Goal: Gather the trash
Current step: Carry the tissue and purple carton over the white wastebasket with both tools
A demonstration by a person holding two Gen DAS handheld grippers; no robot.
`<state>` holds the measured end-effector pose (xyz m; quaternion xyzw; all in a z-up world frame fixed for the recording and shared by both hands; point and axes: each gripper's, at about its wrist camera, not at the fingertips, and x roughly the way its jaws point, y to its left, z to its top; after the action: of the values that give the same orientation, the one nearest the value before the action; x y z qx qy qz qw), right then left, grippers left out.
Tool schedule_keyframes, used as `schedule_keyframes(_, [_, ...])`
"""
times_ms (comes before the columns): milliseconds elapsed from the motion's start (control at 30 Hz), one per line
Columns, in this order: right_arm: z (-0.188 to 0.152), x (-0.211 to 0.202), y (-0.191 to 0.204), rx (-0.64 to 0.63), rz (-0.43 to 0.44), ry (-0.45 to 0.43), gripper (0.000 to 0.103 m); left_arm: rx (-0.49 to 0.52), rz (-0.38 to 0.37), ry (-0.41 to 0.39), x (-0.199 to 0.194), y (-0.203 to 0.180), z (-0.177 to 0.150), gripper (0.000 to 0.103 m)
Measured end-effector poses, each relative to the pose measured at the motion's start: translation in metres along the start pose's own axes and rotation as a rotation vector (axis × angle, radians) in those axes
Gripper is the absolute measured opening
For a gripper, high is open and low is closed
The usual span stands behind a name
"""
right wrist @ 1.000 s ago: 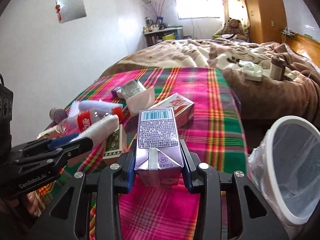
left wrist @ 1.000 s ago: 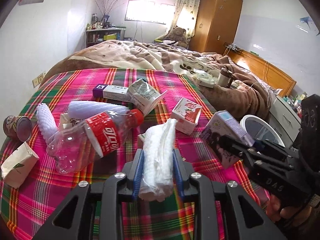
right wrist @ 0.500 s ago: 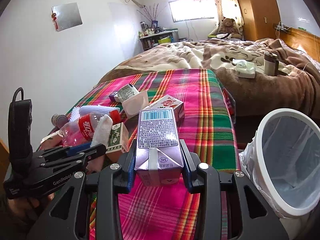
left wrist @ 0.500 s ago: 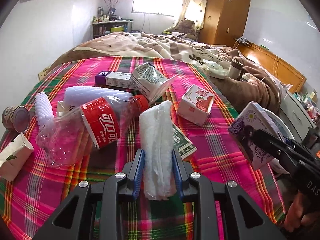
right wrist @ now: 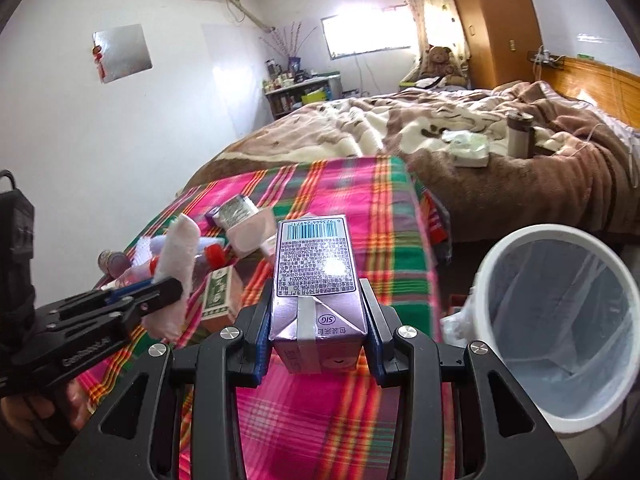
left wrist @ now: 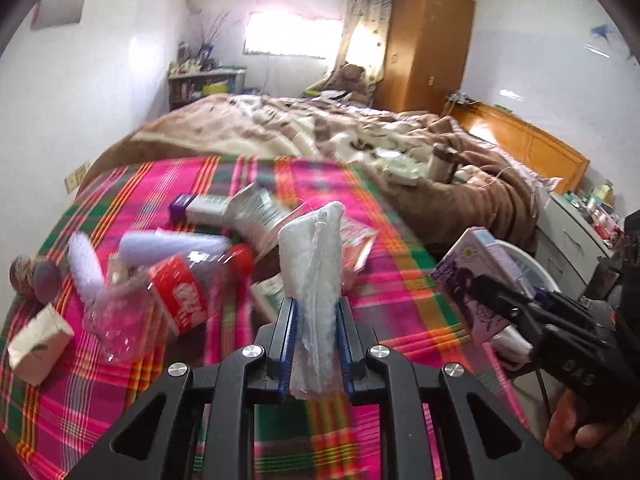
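Observation:
My left gripper (left wrist: 316, 316) is shut on a white folded cloth wad (left wrist: 314, 264) and holds it upright above the plaid bedspread (left wrist: 120, 392). My right gripper (right wrist: 318, 312) is shut on a purple drink carton (right wrist: 316, 280), held above the bedspread's right side. A white trash bin (right wrist: 556, 360) with a clear liner stands to the right of the carton, beside the bed. On the spread lie a plastic bottle with a red label (left wrist: 180, 296), a white ribbed foam sleeve (left wrist: 86, 264), a purple-ended box (left wrist: 200, 206), a torn carton (left wrist: 260, 212) and a green box (right wrist: 218, 296).
A can (left wrist: 36, 280) and a beige paper pack (left wrist: 36, 344) lie at the spread's left edge. A brown blanket (right wrist: 500, 184) with a tissue pack (right wrist: 468, 150) and a mug (right wrist: 518, 134) covers the far bed. A wardrobe (left wrist: 424, 44) stands behind.
Both grippers have risen and pulled back from the bedspread with their loads. The right gripper with the carton has come closer to the trash bin.

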<state>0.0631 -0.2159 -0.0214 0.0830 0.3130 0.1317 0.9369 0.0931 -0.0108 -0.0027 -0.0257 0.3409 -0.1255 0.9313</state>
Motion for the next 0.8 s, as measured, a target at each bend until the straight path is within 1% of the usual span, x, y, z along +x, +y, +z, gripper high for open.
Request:
schedule_keyframes(100, [0.004, -0.009, -0.011, 0.013, -0.035, -0.015, 0.039, 0.051, -0.001, -0.029, -0.006, -0.023, 0.008, 0.020])
schedule_keyframes(400, [0.013, -0.043, -0.060, 0.073, -0.162, -0.072, 0.039, 0.140, -0.094, -0.053, 0.000, -0.091, 0.025, 0.020])
schedule_keyframes(467, [0.014, -0.048, -0.071, 0.085, -0.196, -0.076, 0.039, 0.156, -0.131, -0.047, 0.005, -0.108, 0.028, 0.020])
schedule_keyframes(633, [0.010, -0.049, -0.098, 0.120, -0.282, -0.048, 0.039, 0.196, -0.219, -0.014, 0.023, -0.146, 0.028, 0.020])
schedule_keyframes(800, [0.005, -0.045, -0.120, 0.144, -0.323, -0.009, 0.039, 0.214, -0.290, 0.033, 0.044, -0.178, 0.025, 0.020])
